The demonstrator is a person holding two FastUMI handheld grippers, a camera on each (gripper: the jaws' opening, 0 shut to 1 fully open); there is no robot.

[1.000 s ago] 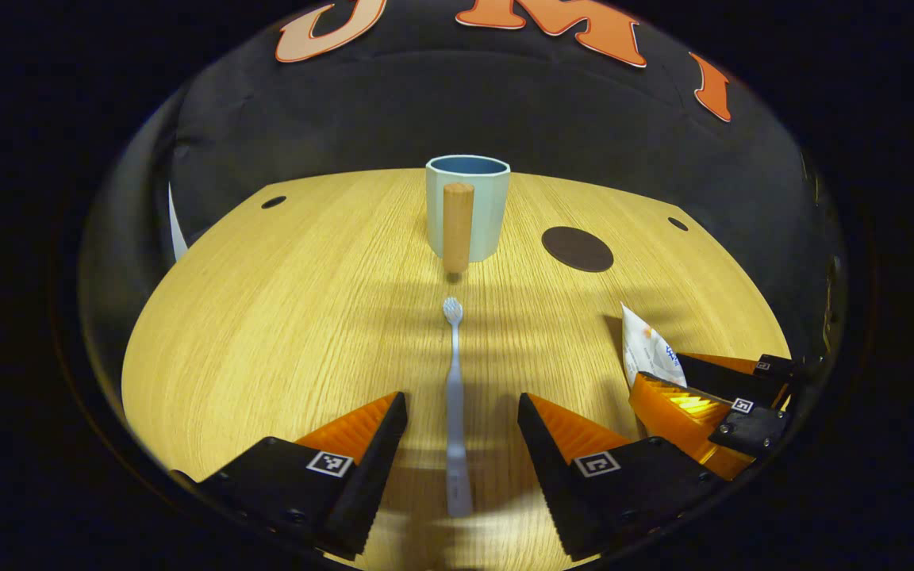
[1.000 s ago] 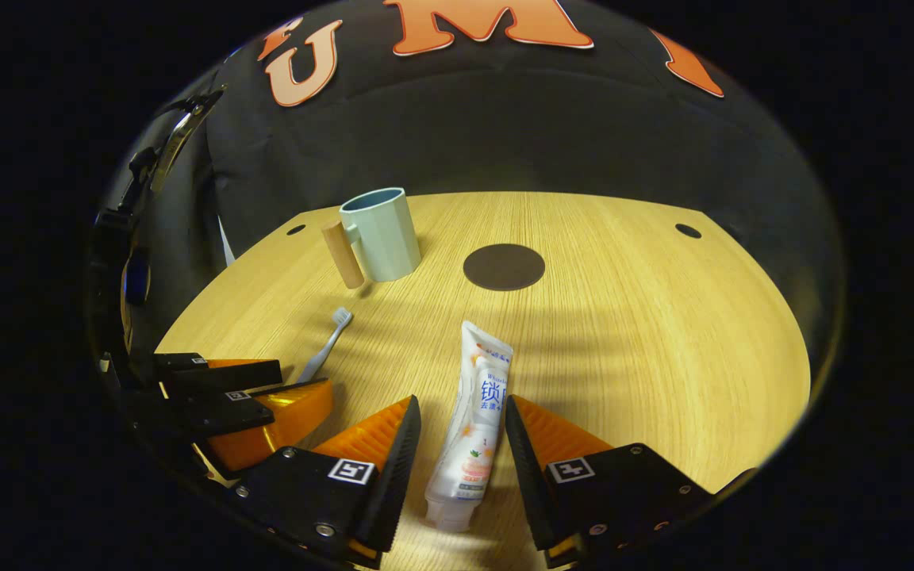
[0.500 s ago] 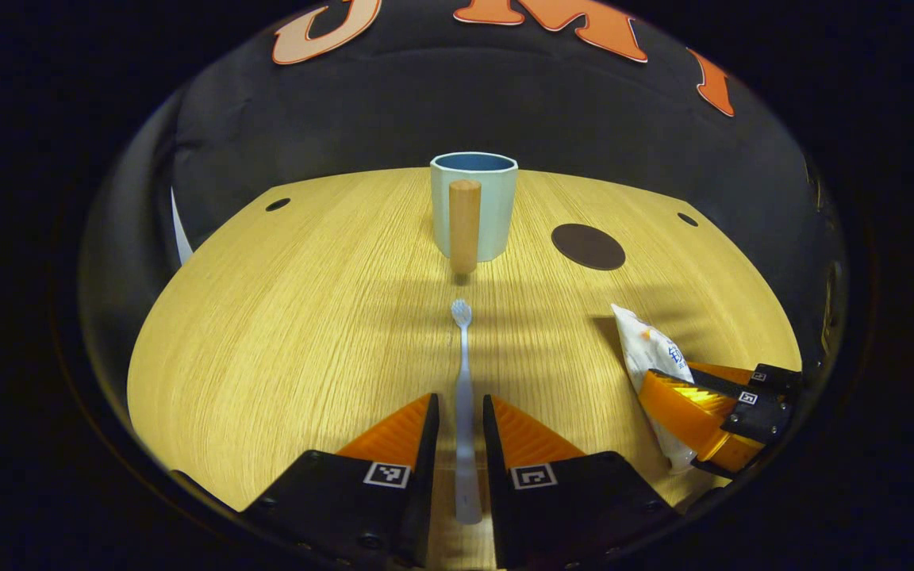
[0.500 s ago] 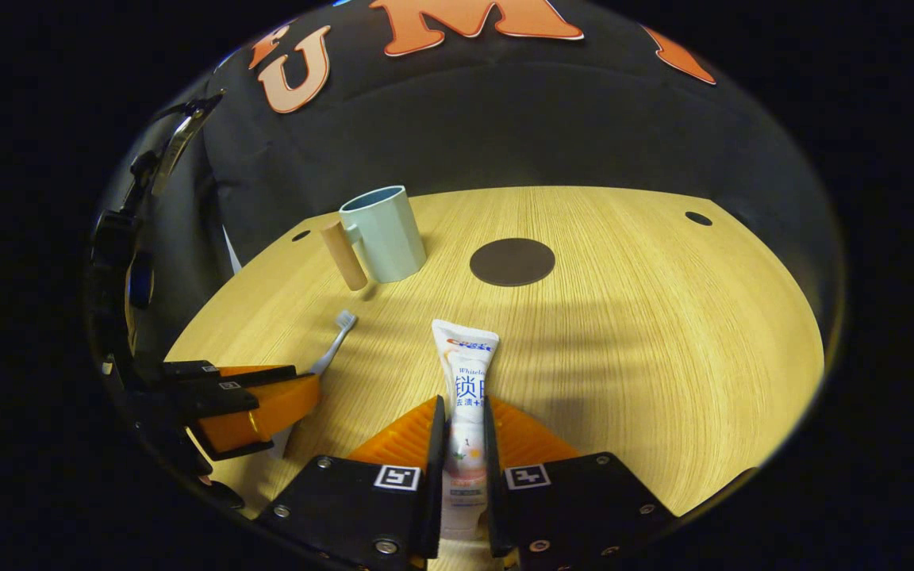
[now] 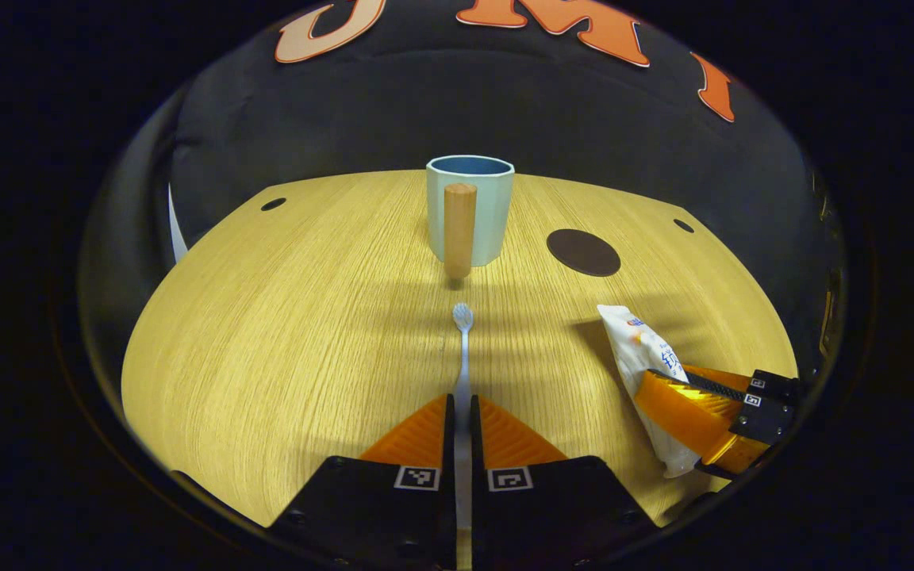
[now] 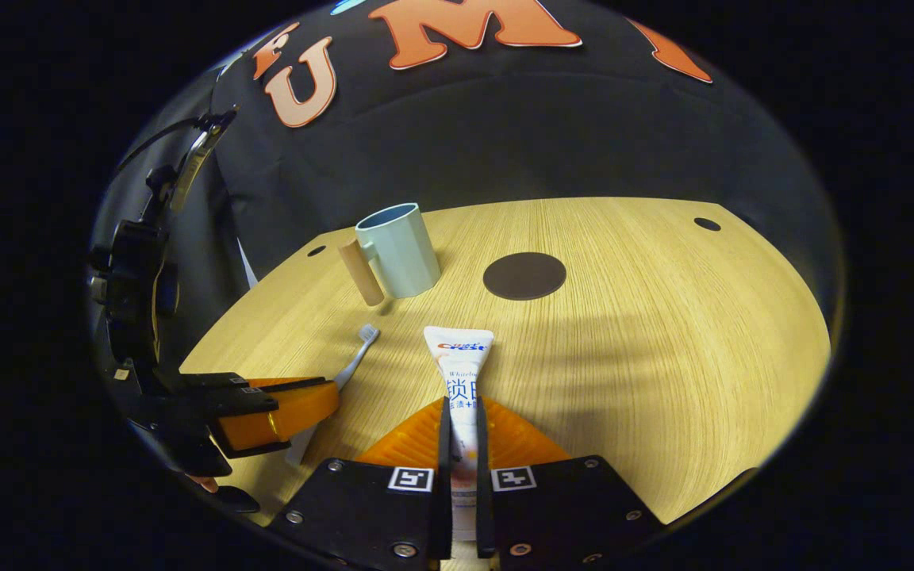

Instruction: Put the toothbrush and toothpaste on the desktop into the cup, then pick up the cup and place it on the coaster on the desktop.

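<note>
Toothbrush: we see the toothbrush (image 5: pixel 462 349) lying along the desk (image 5: pixel 266 317), bristle head pointing toward the cup and the far edge, its handle pinched between the two fingers of the left gripper (image 5: pixel 462 412) near the desk's near edge.
Toothpaste: in the right gripper view the toothpaste (image 6: pixel 461 373) tube runs out from the near edge toward the middle of the desk, flat crimped end forward, its lower body squeezed between the fingers of the right gripper (image 6: pixel 462 420).
Left gripper: pressed together on the toothbrush handle; we also see it at the left of the right gripper view, low over the desk's near left part.
Right gripper: clamped on the toothpaste; in the left gripper view it sits by the desk's near right edge with the tube sticking out of it.
Cup: the pale cup (image 5: pixel 470 208) stands upright toward the far edge of the desk, its wooden handle (image 5: pixel 458 230) turned toward the toothbrush, well apart from the bristles.
Coaster: we find the dark round coaster (image 6: pixel 524 275) flat on the desk just to the right of the cup, nearer the far edge than the tube's tip.
</note>
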